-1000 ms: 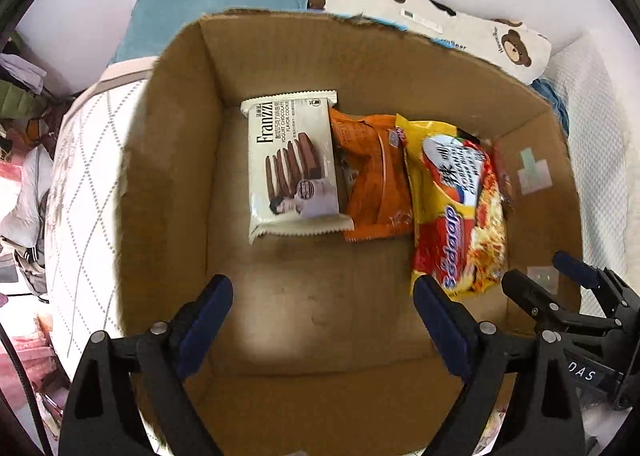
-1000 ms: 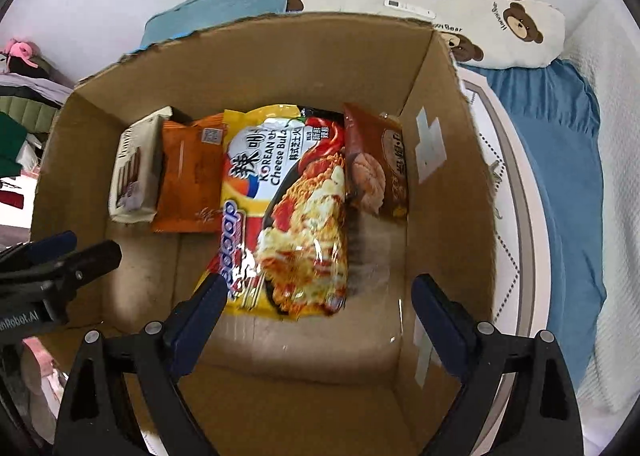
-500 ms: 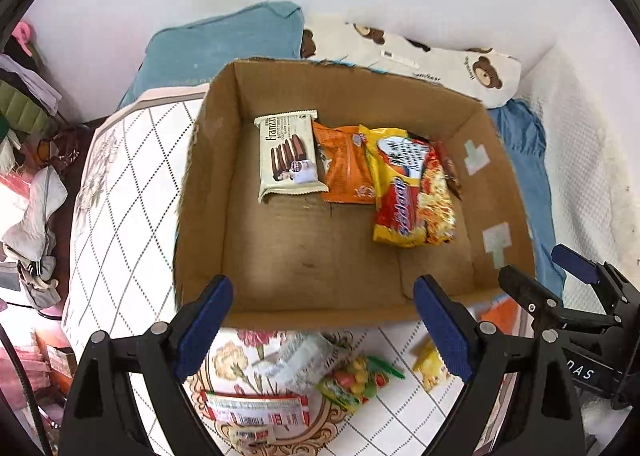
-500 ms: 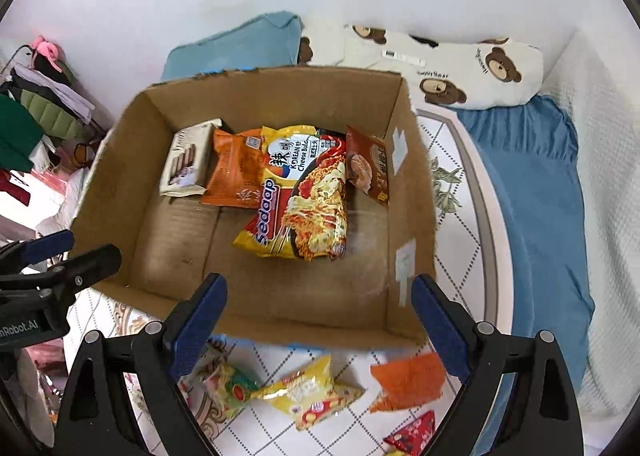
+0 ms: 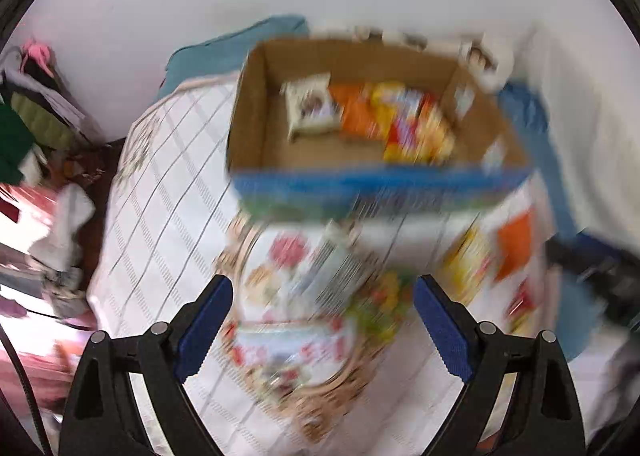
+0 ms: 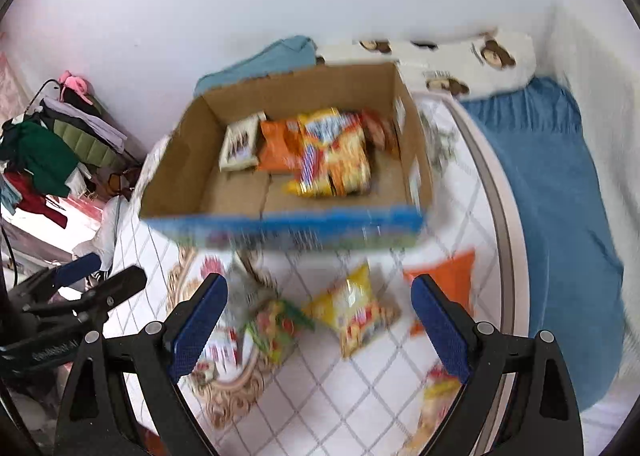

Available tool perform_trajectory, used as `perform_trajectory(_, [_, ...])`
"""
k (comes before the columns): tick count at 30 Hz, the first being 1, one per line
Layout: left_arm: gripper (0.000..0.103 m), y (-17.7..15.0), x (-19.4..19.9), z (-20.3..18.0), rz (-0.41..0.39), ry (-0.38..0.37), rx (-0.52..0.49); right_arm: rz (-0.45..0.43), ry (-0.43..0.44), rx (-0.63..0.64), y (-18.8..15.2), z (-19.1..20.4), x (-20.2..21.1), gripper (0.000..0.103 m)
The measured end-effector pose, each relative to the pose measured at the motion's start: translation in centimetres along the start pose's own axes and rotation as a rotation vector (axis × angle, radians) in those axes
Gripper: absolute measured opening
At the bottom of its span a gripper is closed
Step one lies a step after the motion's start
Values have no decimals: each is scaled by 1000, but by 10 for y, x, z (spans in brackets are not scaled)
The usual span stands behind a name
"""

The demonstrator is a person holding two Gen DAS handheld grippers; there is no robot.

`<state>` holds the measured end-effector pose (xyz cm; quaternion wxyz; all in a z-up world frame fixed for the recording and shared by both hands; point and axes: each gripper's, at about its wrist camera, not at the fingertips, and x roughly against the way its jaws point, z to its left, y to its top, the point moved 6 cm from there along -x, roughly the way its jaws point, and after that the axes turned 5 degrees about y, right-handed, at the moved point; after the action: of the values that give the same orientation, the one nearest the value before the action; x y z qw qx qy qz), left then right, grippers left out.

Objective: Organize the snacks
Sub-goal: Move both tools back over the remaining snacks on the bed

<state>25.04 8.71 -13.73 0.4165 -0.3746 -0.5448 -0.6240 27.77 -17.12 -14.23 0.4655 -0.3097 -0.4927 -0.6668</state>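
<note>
A cardboard box (image 5: 248, 124) (image 6: 188, 172) stands on the quilted bed. Inside it lie a white cookie pack (image 6: 239, 144), an orange packet (image 6: 280, 144), a yellow noodle bag (image 6: 334, 156) and a dark red packet (image 6: 380, 128). Loose snacks lie on the quilt in front of the box: a yellow bag (image 6: 354, 310), an orange packet (image 6: 444, 276), a green-and-red candy bag (image 6: 276, 324) and a white wrapper (image 5: 296, 340). My left gripper (image 5: 323, 320) hangs open above the white wrapper. My right gripper (image 6: 320, 320) hangs open above the yellow bag. Both hold nothing.
A bear-print pillow (image 6: 480, 60) and a teal pillow (image 6: 264, 60) lie behind the box against the wall. A blue blanket (image 6: 552, 192) covers the bed's right side. Piled clothes (image 6: 44, 152) sit off the bed at left. The left view is blurred.
Both grippers pulled back and up from inside the box. The box now looks smaller and farther, and the loose snacks on the quilt have come into view beneath the open jaws.
</note>
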Motion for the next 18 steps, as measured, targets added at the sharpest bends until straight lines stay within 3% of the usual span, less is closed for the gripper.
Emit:
perform_trajectory(8, [93,-97,-106,-27,231,201,-411,156,-58,-199,-97,-76,-31,95])
perform_trajectory(14, [93,-122,-152,-38,258,372,-643,182,-111,-337,-146,-121,-47,95])
perform_trajectory(18, [93,-125,-164,-46,253,386,-685,174,-158,-403,-164,-149,-53,95])
